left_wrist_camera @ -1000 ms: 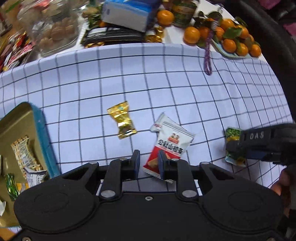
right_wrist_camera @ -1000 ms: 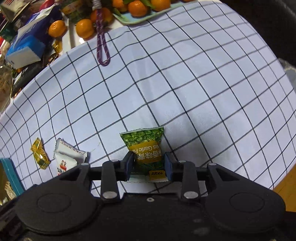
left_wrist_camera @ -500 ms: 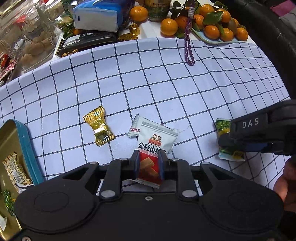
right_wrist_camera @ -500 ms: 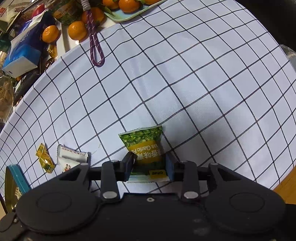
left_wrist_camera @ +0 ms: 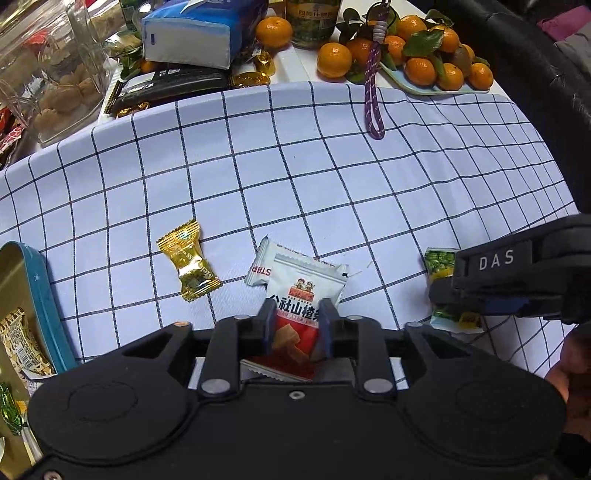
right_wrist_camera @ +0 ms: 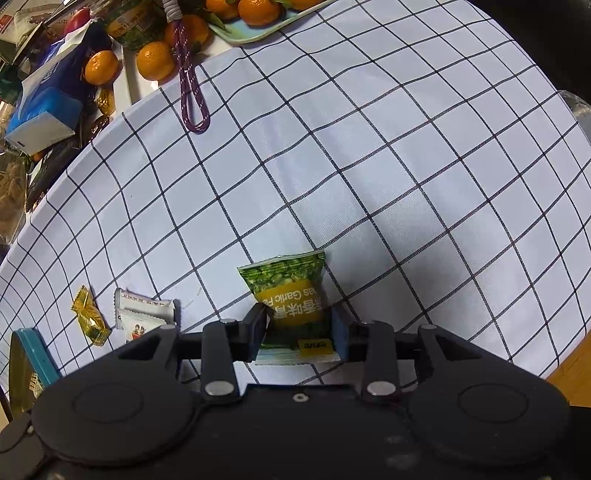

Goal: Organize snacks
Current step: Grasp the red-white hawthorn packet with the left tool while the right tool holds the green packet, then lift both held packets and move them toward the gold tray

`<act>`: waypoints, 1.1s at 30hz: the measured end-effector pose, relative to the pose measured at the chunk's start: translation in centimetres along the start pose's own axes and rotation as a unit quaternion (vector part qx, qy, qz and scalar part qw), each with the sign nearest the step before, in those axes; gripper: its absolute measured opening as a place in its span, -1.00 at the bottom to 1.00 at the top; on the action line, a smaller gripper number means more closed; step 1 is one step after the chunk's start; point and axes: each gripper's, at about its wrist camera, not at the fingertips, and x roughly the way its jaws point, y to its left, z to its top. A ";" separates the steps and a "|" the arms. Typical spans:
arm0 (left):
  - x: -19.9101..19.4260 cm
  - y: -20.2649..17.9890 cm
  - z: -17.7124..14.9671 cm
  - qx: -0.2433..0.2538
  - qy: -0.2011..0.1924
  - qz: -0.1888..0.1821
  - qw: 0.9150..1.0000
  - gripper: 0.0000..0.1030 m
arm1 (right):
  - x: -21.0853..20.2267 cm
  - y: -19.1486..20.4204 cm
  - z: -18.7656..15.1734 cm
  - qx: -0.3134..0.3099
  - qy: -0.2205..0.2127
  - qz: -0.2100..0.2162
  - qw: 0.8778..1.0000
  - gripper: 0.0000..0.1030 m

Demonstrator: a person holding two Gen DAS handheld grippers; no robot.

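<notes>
My left gripper (left_wrist_camera: 296,317) is shut on a white and red snack packet (left_wrist_camera: 303,295), held over the checked cloth. A second white packet (left_wrist_camera: 258,267) lies under its far end. A gold wrapped candy (left_wrist_camera: 188,266) lies to its left. My right gripper (right_wrist_camera: 299,321) is shut on a green garlic pea packet (right_wrist_camera: 291,291); it shows in the left wrist view (left_wrist_camera: 443,269) at the right. A teal tin (left_wrist_camera: 33,295) with several snacks inside sits at the left edge.
At the back stand a blue tissue pack (left_wrist_camera: 199,33), a clear jar of biscuits (left_wrist_camera: 55,74), loose oranges (left_wrist_camera: 334,59), a tray of oranges (left_wrist_camera: 439,70), a purple cord (left_wrist_camera: 371,92) and a dark box (left_wrist_camera: 166,86). The table edge shows at the right (right_wrist_camera: 569,369).
My left gripper closed on the white and red packet and lifted its near end. The right gripper kept hold of the green packet and rose slightly.
</notes>
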 end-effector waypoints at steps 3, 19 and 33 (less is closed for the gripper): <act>0.4 0.1 0.1 -0.004 0.001 0.006 1.000 -0.06 | 0.0 0.0 0.0 0.000 0.000 0.000 1.000 -0.26; 0.6 1.9 -0.8 -0.053 0.050 -0.031 0.997 -0.10 | 0.1 0.3 -0.1 -0.010 -0.005 -0.005 1.000 -0.25; -0.4 3.8 -3.8 -0.048 0.073 -0.008 0.996 0.00 | 0.1 0.4 -0.4 -0.025 -0.016 -0.010 1.000 -0.25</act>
